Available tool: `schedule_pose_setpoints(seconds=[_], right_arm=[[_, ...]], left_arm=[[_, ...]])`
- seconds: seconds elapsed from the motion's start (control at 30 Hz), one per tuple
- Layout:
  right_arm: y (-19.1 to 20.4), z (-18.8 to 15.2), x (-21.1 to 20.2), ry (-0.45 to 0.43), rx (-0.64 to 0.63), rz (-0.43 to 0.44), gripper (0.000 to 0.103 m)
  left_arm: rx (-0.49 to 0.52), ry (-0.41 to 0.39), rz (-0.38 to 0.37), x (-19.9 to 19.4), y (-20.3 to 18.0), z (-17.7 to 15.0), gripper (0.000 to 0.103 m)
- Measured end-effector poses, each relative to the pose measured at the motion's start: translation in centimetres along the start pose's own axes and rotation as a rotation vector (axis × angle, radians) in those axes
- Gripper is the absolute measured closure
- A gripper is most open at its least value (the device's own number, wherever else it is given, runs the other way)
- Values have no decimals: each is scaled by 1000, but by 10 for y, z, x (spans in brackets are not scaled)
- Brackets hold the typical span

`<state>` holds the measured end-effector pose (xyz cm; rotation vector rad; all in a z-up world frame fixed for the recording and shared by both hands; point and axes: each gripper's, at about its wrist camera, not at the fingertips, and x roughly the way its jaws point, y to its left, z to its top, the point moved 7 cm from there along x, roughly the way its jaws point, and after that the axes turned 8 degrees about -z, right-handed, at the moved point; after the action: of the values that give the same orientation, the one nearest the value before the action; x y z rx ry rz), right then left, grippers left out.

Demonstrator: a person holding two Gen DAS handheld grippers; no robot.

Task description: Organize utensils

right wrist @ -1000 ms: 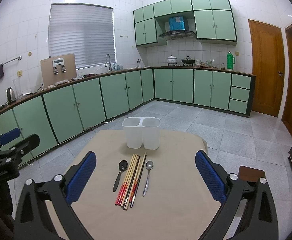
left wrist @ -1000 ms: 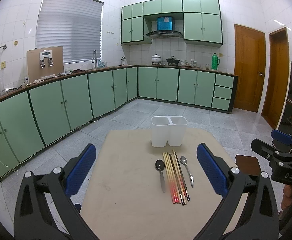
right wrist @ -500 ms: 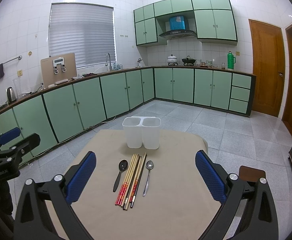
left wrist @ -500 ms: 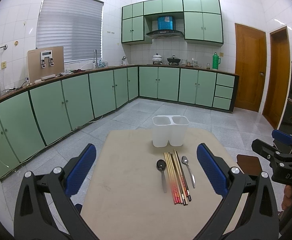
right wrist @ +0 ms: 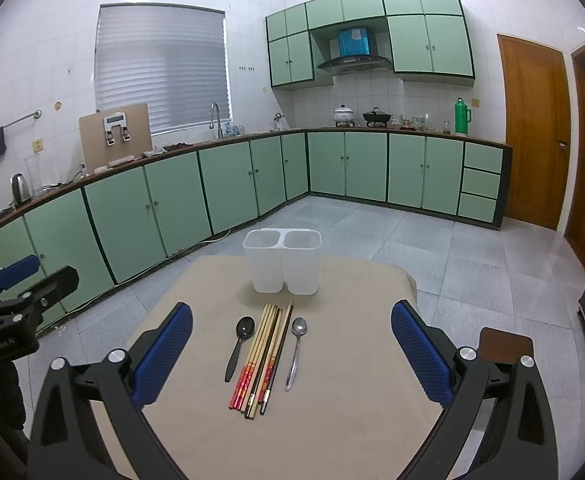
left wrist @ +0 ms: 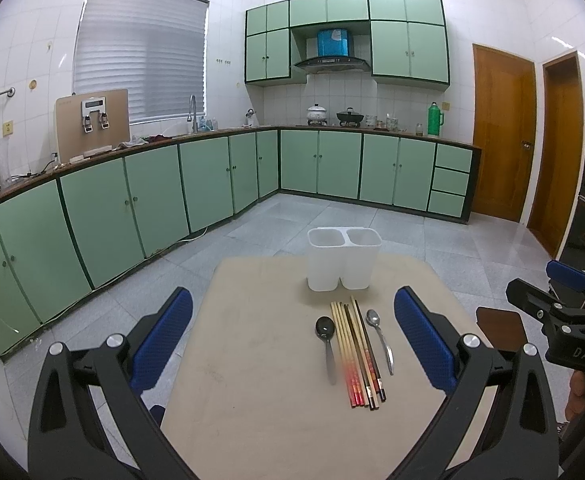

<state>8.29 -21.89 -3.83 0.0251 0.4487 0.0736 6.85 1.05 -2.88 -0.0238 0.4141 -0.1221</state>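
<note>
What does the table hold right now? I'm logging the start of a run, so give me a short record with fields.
holder: white two-compartment holder, upright at the far side of the table, both compartments look empty
chopsticks: bundle lying flat in front of the holder
black spoon: left of the chopsticks
metal spoon: right of the chopsticks
left gripper: open, holds nothing
right gripper: open, holds nothing

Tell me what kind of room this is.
Most likely a home kitchen: green cabinets run under a long counter with a sink tap, and pots sit below a range hood. Up close, a table holds spoons, chopsticks and a white utensil holder.
</note>
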Motion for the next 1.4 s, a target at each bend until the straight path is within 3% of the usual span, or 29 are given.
schedule_pose_setpoints(seconds=[0.9,1.2,1.4], right_arm=[[0,2,7,20,-4,1,6],[2,2,38,66,-19,-1,6],[-1,-17,95,175,-37,-17,6]], left_arm=[[-1,22,5,15,-1,-2,5],[-3,65,10,45,5,-7,5],[-15,167,27,97,21,-26,5]])
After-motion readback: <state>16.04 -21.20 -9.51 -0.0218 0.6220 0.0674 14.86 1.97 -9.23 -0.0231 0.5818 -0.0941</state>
